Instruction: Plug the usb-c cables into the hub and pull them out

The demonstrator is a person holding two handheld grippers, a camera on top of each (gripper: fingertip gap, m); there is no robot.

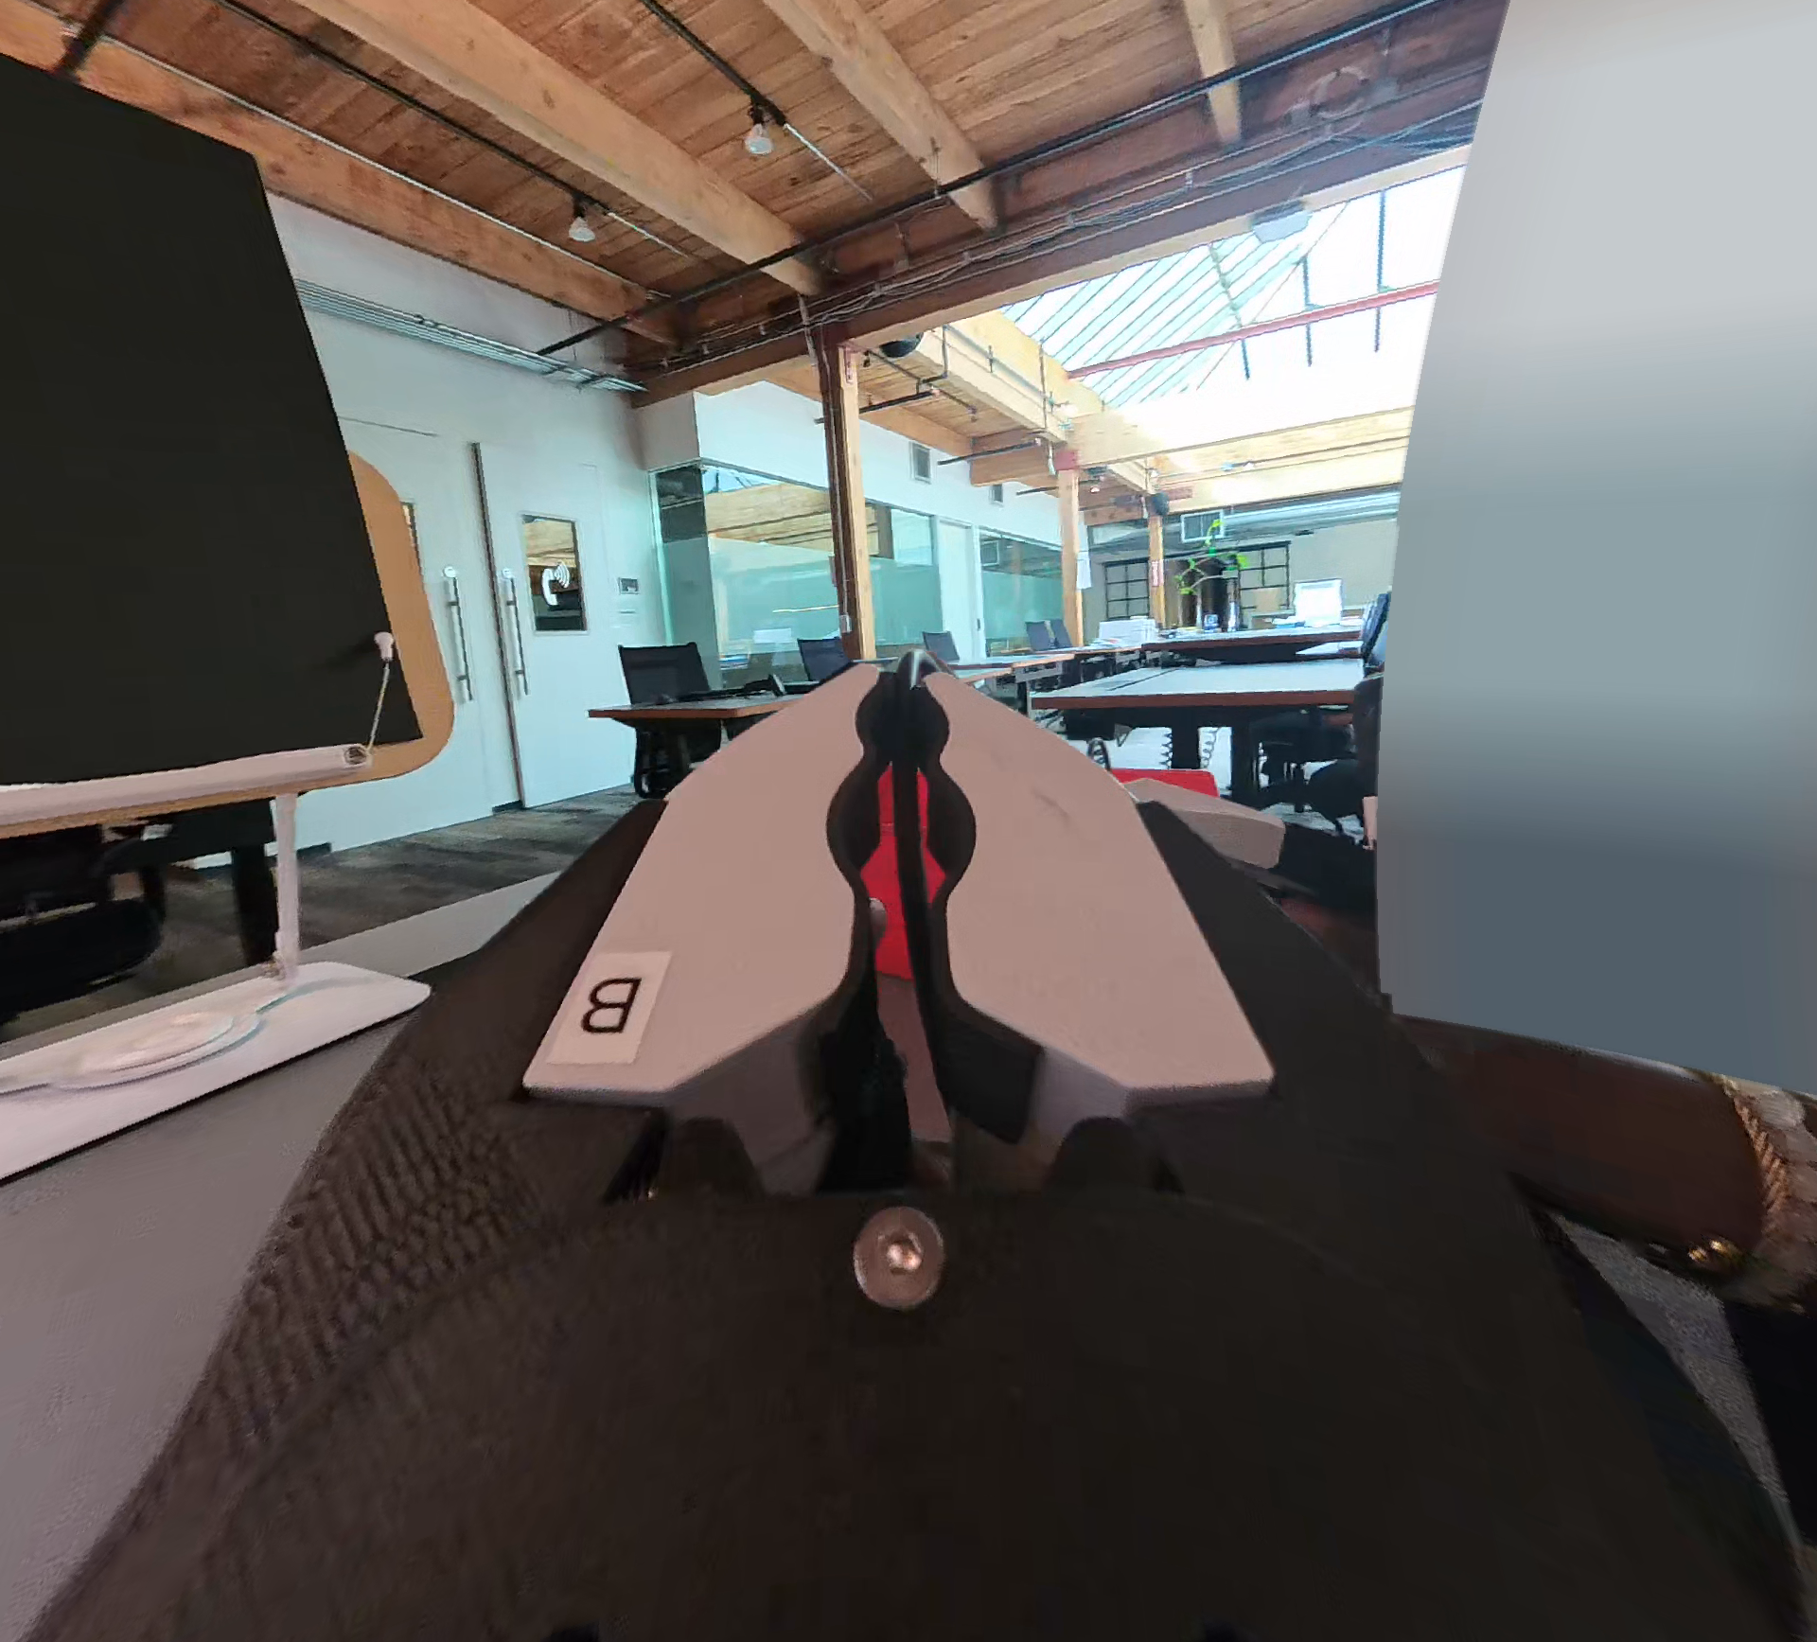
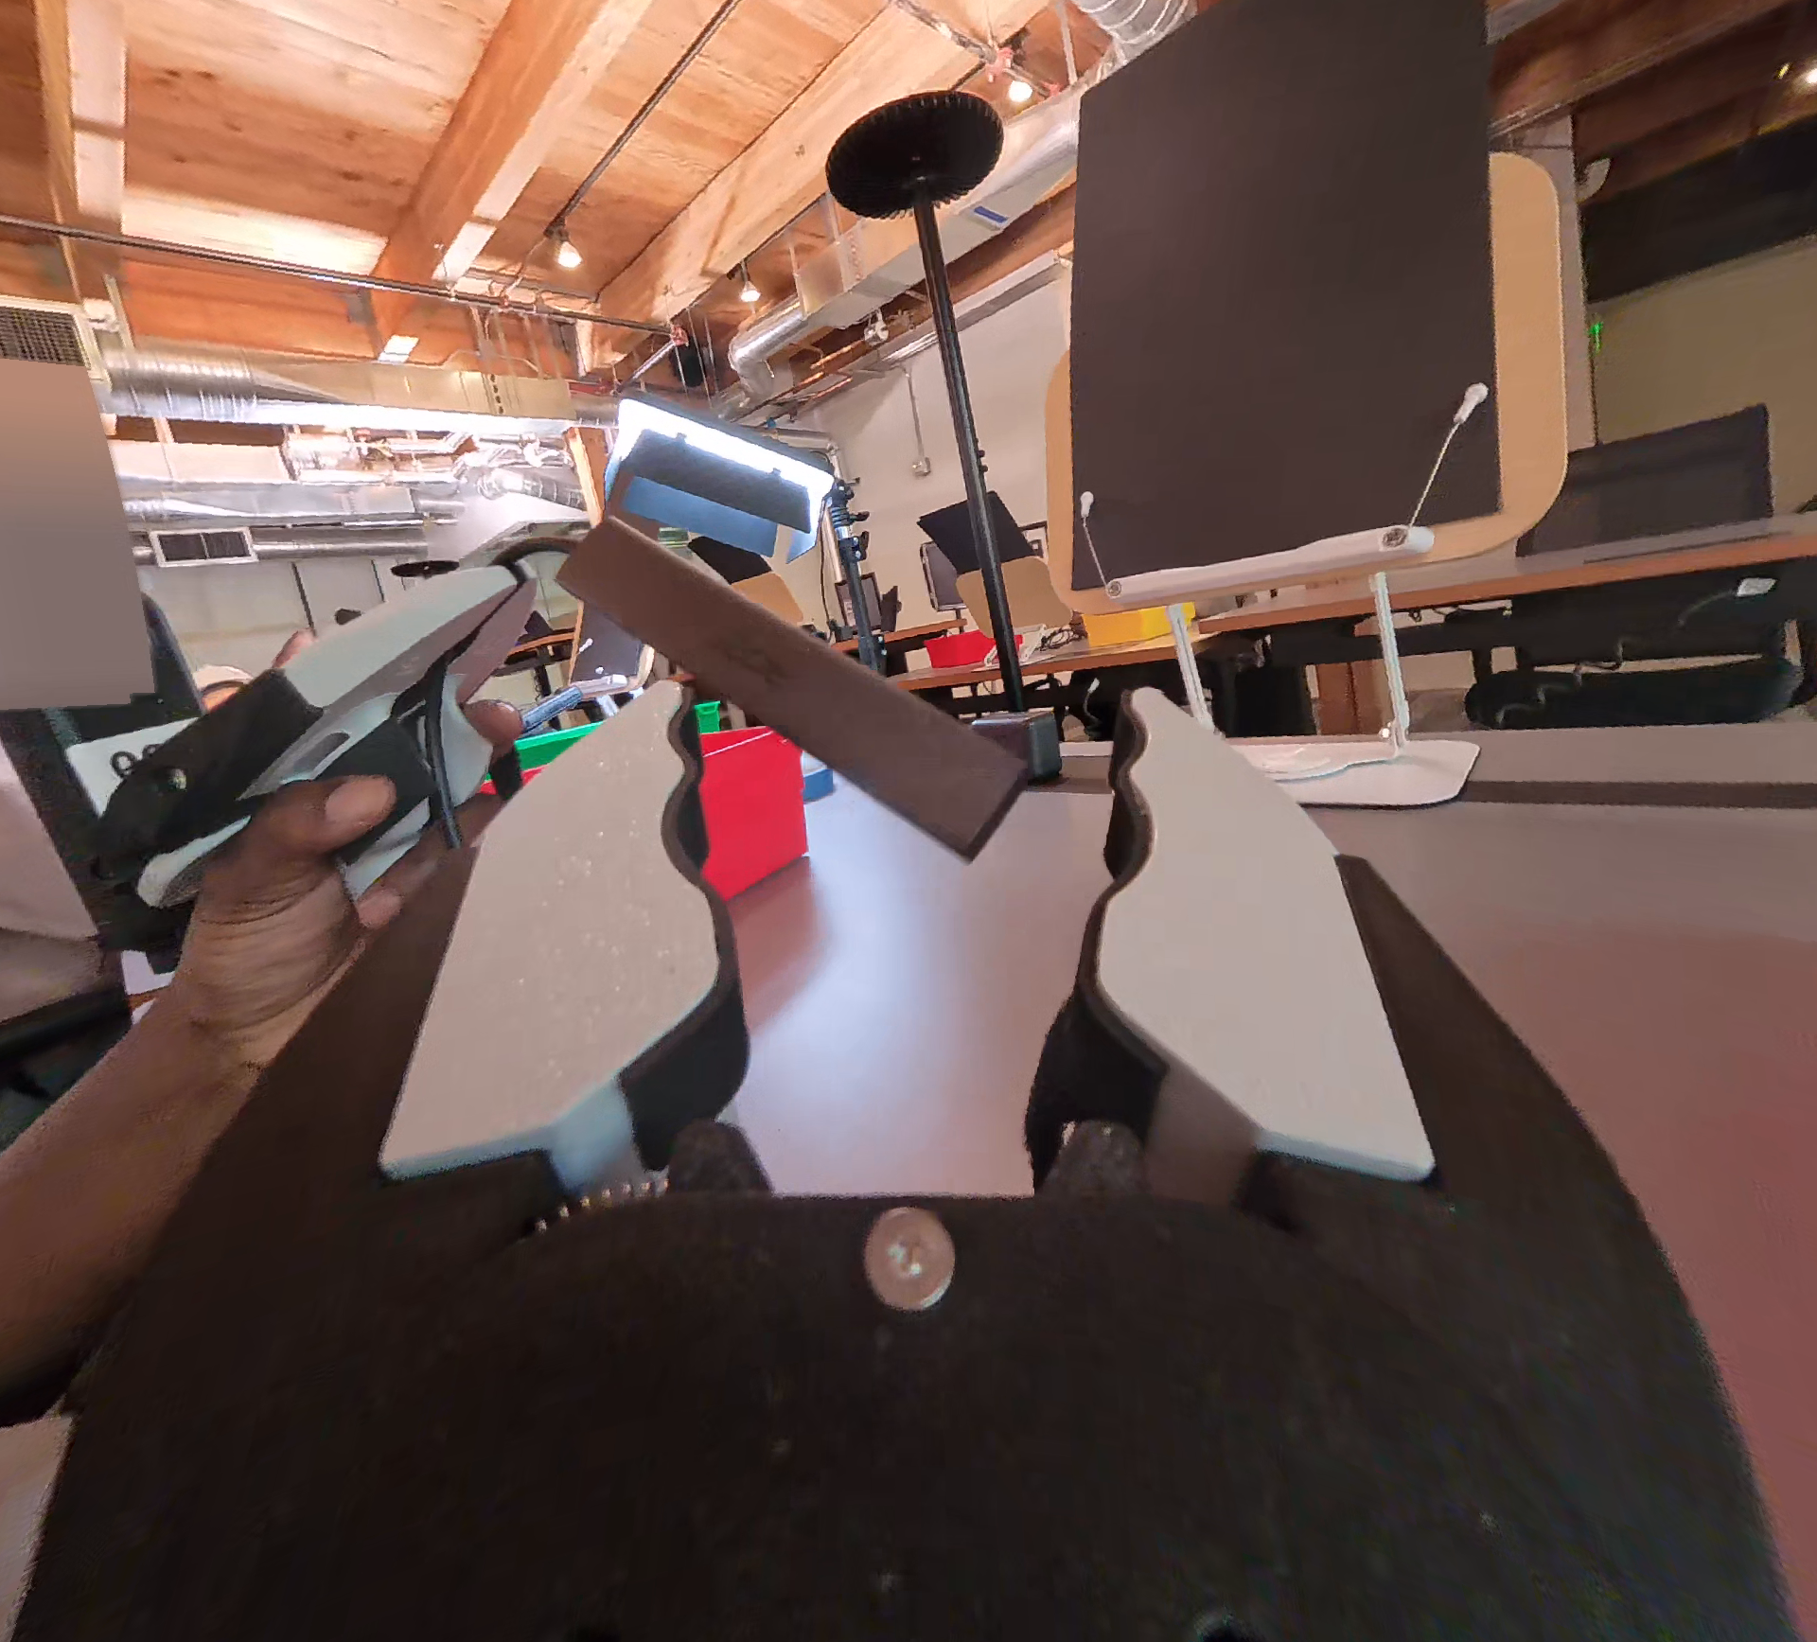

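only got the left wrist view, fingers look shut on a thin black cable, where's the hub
observer: the right wrist view shows the hub, a long dark bar, up off the table and tilted. Its upper end is right by the tips of the left gripper, where the cable loops out.
operator: is the right gripper on it
observer: no, the right gripper is open, with nothing between its fingers.
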